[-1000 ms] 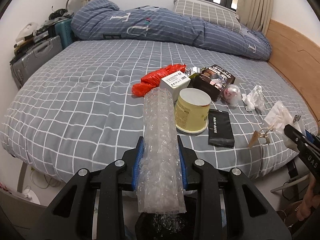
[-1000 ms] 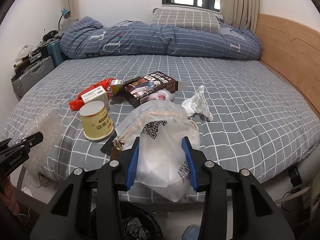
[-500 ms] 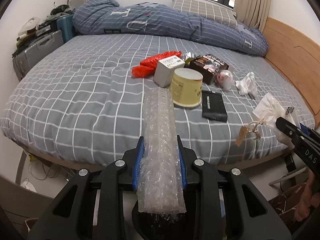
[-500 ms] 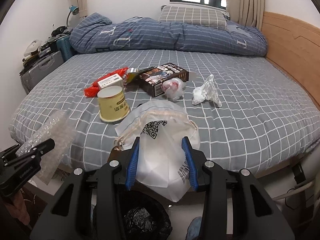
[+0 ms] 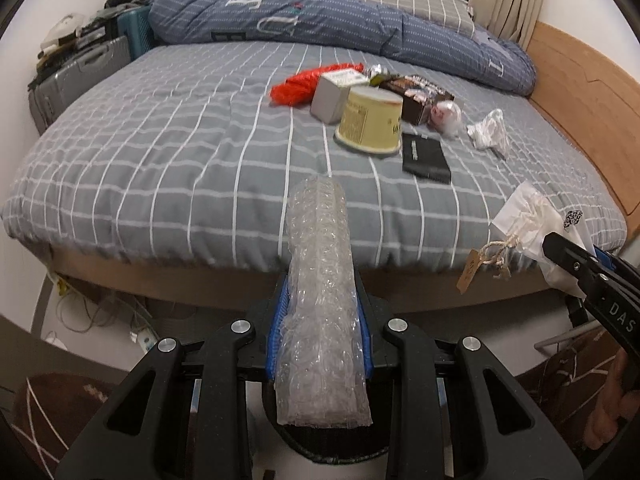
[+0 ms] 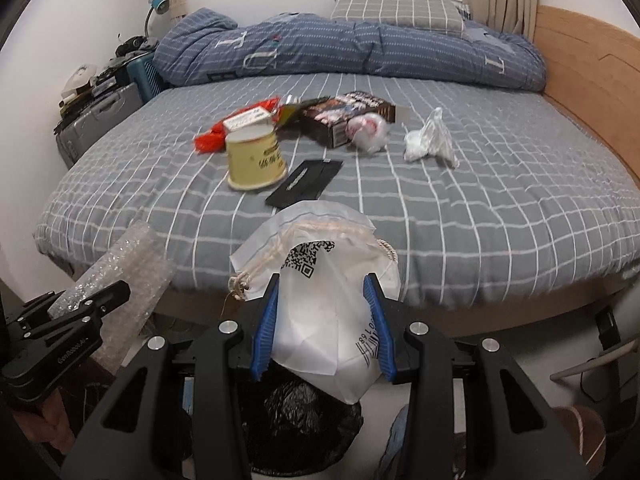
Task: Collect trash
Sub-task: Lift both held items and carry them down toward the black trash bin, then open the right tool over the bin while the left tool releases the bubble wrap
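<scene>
My left gripper (image 5: 320, 300) is shut on a roll of clear bubble wrap (image 5: 320, 292), held off the bed's foot edge over a dark bin rim. My right gripper (image 6: 326, 300) is shut on a white plastic bag (image 6: 320, 280) with a QR code and a string tag, above a bin lined with a black bag (image 6: 300, 408). Trash lying on the bed: a yellow paper cup (image 6: 256, 156), a black flat pouch (image 6: 306, 182), a red wrapper (image 5: 308, 82), a small white box (image 5: 334, 94), a dark snack box (image 6: 344, 118), a round clear wrapper (image 6: 368, 132) and a crumpled white tissue (image 6: 428, 142).
The grey checked bed (image 5: 160, 152) fills the view, with a blue quilt (image 6: 340, 52) and pillow at its head. Suitcases (image 5: 76, 76) stand at the left wall, a wooden headboard panel (image 5: 580, 92) at the right. Cables lie on the floor under the bed's edge.
Both grippers have drawn back from the bed and sunk, each keeping its load. The bed's foot edge and floor now show, and the black-lined bin lies below the right gripper.
</scene>
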Demonstrator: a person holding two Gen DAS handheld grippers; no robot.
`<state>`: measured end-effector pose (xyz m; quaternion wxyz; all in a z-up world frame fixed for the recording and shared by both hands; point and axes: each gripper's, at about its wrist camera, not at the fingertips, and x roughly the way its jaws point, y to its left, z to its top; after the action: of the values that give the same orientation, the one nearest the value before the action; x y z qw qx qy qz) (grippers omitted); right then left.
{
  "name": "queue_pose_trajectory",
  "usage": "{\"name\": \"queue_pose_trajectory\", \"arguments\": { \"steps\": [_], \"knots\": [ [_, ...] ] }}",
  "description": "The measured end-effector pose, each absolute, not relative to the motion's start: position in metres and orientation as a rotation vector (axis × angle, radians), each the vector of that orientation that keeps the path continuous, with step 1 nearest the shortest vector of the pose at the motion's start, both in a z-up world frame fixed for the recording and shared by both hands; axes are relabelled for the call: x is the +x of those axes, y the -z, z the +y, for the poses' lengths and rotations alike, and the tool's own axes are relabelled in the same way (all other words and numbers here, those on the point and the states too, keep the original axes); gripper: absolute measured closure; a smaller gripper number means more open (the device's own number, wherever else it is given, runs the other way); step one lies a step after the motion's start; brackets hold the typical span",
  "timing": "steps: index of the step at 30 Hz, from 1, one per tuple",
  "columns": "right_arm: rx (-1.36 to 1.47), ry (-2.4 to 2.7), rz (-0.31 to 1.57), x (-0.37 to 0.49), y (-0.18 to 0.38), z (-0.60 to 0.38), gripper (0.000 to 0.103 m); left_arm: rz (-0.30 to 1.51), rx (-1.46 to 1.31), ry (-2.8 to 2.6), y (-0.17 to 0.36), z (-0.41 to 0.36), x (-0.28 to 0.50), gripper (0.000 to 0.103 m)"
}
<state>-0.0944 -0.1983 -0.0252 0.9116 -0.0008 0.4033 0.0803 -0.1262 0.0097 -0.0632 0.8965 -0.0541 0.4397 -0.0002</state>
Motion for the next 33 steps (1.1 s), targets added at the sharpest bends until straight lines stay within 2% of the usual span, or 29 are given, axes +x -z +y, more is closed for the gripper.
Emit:
{"name": "queue_pose_trajectory", "arguments": {
  "steps": [15,33],
  "knots": [
    [0.028,-0.216,0.980,-0.128,0.066,-0.185,0.064,1.018,-0.105,-0.018,0.099,0.007,-0.161,0.075],
    [-0.005,-0.233,1.209,-0.100,0.166,-0.168,0.064,1.167,-0.133,-0.013,0.171,0.014,-0.136,0.076]
  ]
}}
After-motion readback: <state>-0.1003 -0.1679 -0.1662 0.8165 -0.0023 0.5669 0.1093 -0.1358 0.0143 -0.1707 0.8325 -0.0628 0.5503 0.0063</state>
